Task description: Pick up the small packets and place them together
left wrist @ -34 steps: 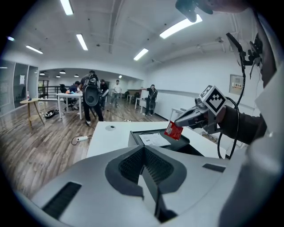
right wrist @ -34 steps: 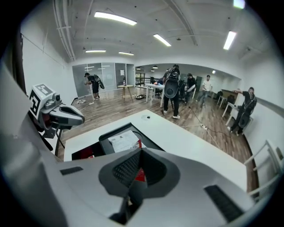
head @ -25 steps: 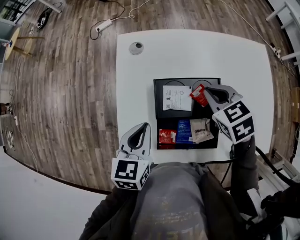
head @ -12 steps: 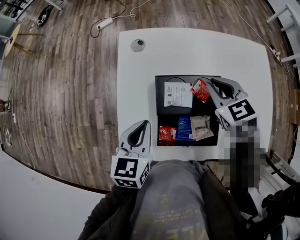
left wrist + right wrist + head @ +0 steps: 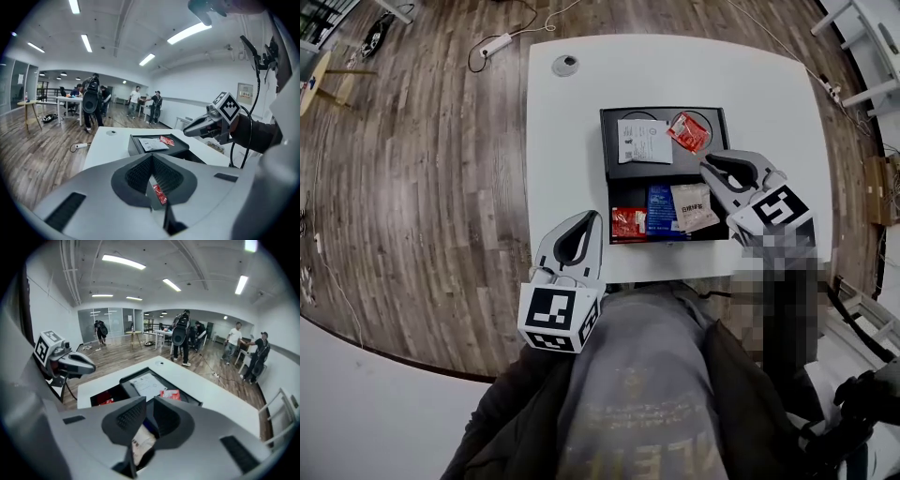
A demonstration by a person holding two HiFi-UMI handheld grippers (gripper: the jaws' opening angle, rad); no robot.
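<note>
A black tray (image 5: 605,169) sits on the white table (image 5: 567,131). On its far raised half lie a white paper packet (image 5: 644,141) and a red packet (image 5: 687,131). Its near compartment holds a red packet (image 5: 628,223), a blue one (image 5: 661,210) and a beige one (image 5: 694,206). My right gripper (image 5: 710,172) hovers over the tray's right side. Its jaws have just been opening, stand slightly apart and hold nothing. Through them the beige packet (image 5: 140,444) shows below. My left gripper (image 5: 586,217) is shut and empty, off the tray's near left corner.
A small round grey disc (image 5: 565,65) lies at the table's far left corner. A power strip with cable (image 5: 495,44) is on the wood floor beyond. Several people (image 5: 93,101) stand at desks in the background. My lap fills the near side.
The right gripper let go of the red packet on the tray's far half and drew back toward me. The left gripper shifted slightly.
</note>
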